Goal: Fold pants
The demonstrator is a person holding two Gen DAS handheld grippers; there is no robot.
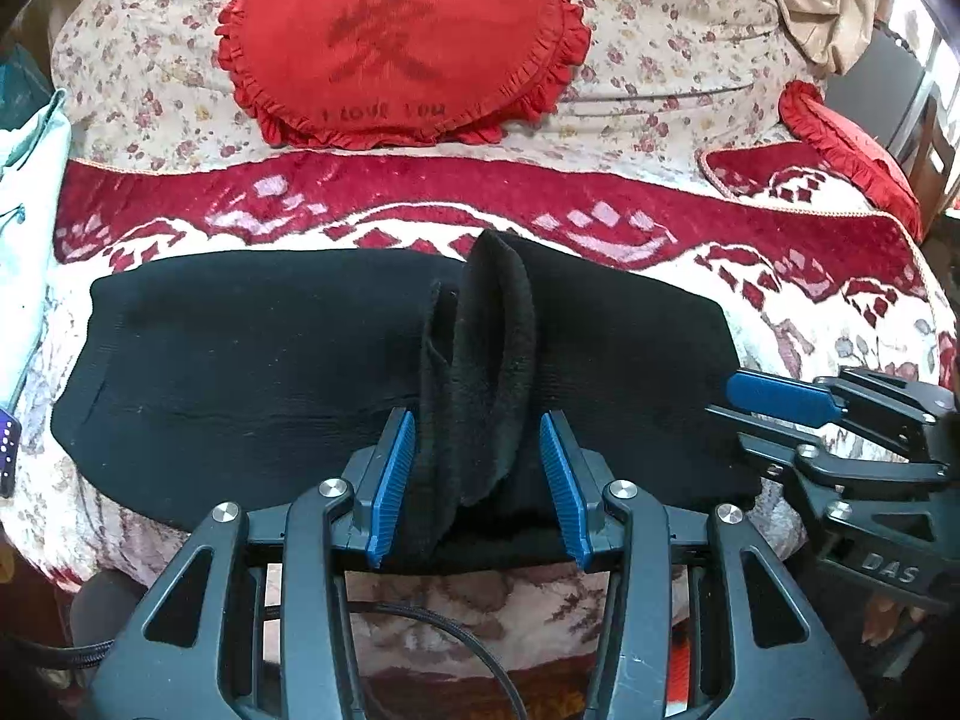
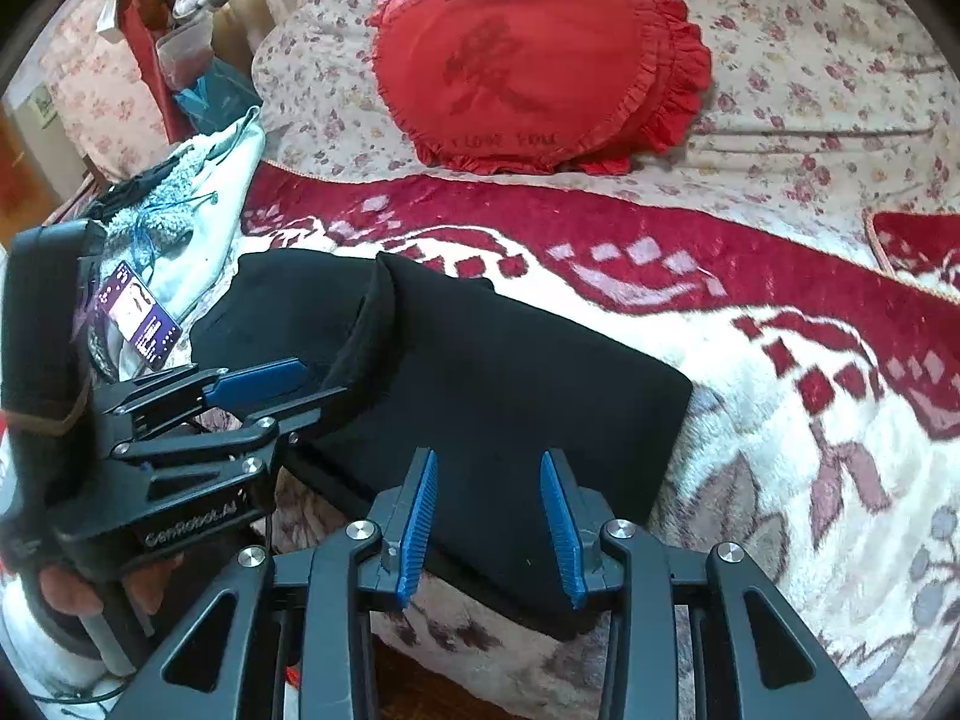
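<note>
Black knit pants point(image 1: 252, 354) lie folded across a red and white blanket point(image 1: 384, 204) on a sofa seat. A raised fold of the pants point(image 1: 486, 360) stands up between the open fingers of my left gripper point(image 1: 477, 429) without being clamped. In the right wrist view the pants point(image 2: 516, 384) lie flat, and the left gripper point(image 2: 282, 396) is at their left part. My right gripper point(image 2: 487, 468) is open over the pants' near right edge, holding nothing. It also shows in the left wrist view point(image 1: 744, 414), at the pants' right end.
A red heart cushion point(image 1: 396, 42) leans on the floral backrest. A second red cushion point(image 1: 852, 144) sits at the right. Pale clothes with a purple tag point(image 2: 144, 318) lie left of the pants. The seat's front edge is just below the grippers.
</note>
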